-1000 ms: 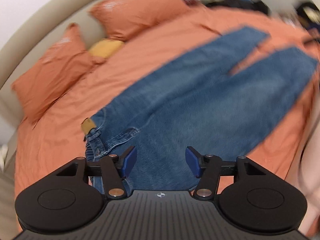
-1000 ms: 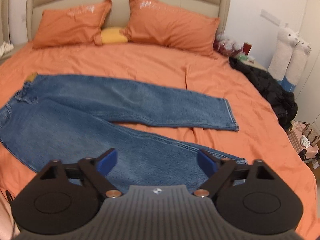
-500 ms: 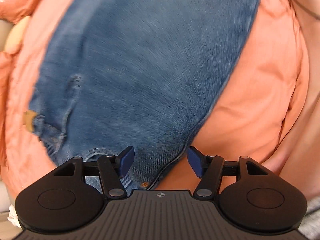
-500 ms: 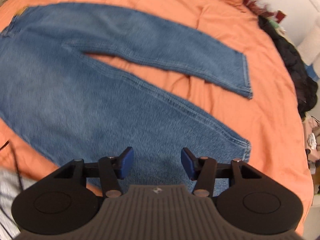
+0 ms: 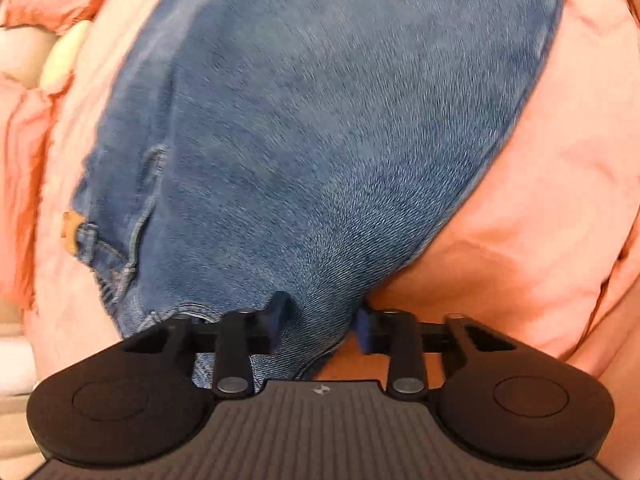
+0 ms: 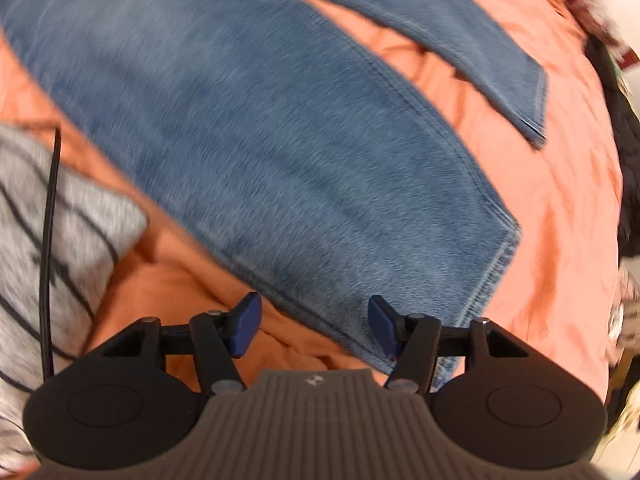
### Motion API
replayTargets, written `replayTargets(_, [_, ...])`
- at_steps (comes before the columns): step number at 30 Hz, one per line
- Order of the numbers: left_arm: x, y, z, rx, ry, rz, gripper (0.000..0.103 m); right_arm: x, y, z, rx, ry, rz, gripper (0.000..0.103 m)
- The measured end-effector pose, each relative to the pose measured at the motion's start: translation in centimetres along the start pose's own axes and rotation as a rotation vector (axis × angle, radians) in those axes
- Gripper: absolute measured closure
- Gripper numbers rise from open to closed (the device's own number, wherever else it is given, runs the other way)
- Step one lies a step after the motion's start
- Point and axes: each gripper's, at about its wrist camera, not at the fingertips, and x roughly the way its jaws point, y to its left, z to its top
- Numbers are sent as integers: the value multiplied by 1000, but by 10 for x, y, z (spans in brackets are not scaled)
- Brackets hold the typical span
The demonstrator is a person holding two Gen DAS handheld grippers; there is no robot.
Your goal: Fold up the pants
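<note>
Bed (image 5: 540, 184) first: orange cover fills both our views, wrinkled and puffy under the denim. Pillows (image 5: 48, 4) in the same orange sit at the upper left of the left wrist view, blurred, with a pale yellow cushion (image 5: 60, 60) between them.

Pants (image 5: 320, 140): blue jeans laid flat on the cover. In the left wrist view we see the waist end, with a tan patch (image 5: 71, 236) at the waistband and pocket stitching near it. In the right wrist view both legs (image 6: 260, 128) run diagonally, near leg across the middle, far leg toward the upper right, a strip of orange cover showing between them. Near leg's hem (image 6: 492, 276) lies just ahead and right of our right tool.

Grey striped fabric (image 6: 36, 232) sits at the left edge of the right view, with a thin black cable (image 6: 50, 240) running down over it. Dark clothing (image 6: 628, 152) lies at the far right edge, too blurred to identify.

Our left gripper (image 5: 320, 326) is down at the near waist corner. Denim is bunched between its blue pads (image 5: 277, 322); the left pad presses into the fabric and the right pad sits at the cloth's edge. Gap is narrow, so we read it as clamped on the pants.

Our right gripper (image 6: 314, 328) has its pads (image 6: 245, 325) wide apart, nothing held. The near leg's outer seam edge passes between them, below the fingers; contact we cannot tell.
</note>
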Motion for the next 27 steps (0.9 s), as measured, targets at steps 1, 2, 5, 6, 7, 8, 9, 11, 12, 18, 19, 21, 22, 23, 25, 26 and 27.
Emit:
replayTargets(1, [-4,0,4,-21,-11,21,79,3,5,-2,-25,-3,-7,47])
replayTargets(2, [-10,2,3,-49,-24,40,80,5,9,-2,-44,-8,-20,47])
replayTargets(5, [-26,14,10,-158,-79,89,83,11,15,-1,-52,-42,-46,47])
replayTargets(6, [-31,21,13,-199,-102,100,84,12,18,-2,-51,-55,-54,48])
replayTargets(7, [-36,27,14,-235,-124,111,85,14,21,-2,-57,-67,-67,50])
replayTargets(8, [-43,33,14,-265,-143,124,85,15,25,-3,-66,-80,-81,51])
replayTargets(9, [-51,38,14,-291,-157,134,85,14,28,-4,-73,-96,-93,59])
replayTargets(11, [-61,46,16,-329,-180,152,85,7,34,-5,-79,-130,-113,82])
replayTargets(12, [-66,47,16,-343,-190,164,85,1,37,-7,-80,-151,-138,88])
replayTargets(18, [-89,56,16,-473,-236,196,86,-55,30,-9,47,-296,-283,101])
replayTargets(19, [-96,57,16,-495,-246,203,86,-66,26,-5,79,-325,-311,102])
replayTargets(21, [-107,66,15,-527,-265,213,86,-91,18,4,120,-382,-375,103])
replayTargets(22, [-113,72,16,-537,-274,219,87,-105,14,10,130,-407,-408,103])
replayTargets(23, [-121,78,16,-547,-284,226,87,-118,10,19,136,-436,-445,103])
replayTargets(25, [-136,95,19,-564,-309,242,88,-146,0,33,155,-493,-503,103])
replayTargets(26, [-142,105,20,-571,-325,250,88,-156,-9,44,168,-506,-518,103])
replayTargets(27, [-145,116,23,-578,-334,252,88,-162,-17,55,179,-510,-529,103])
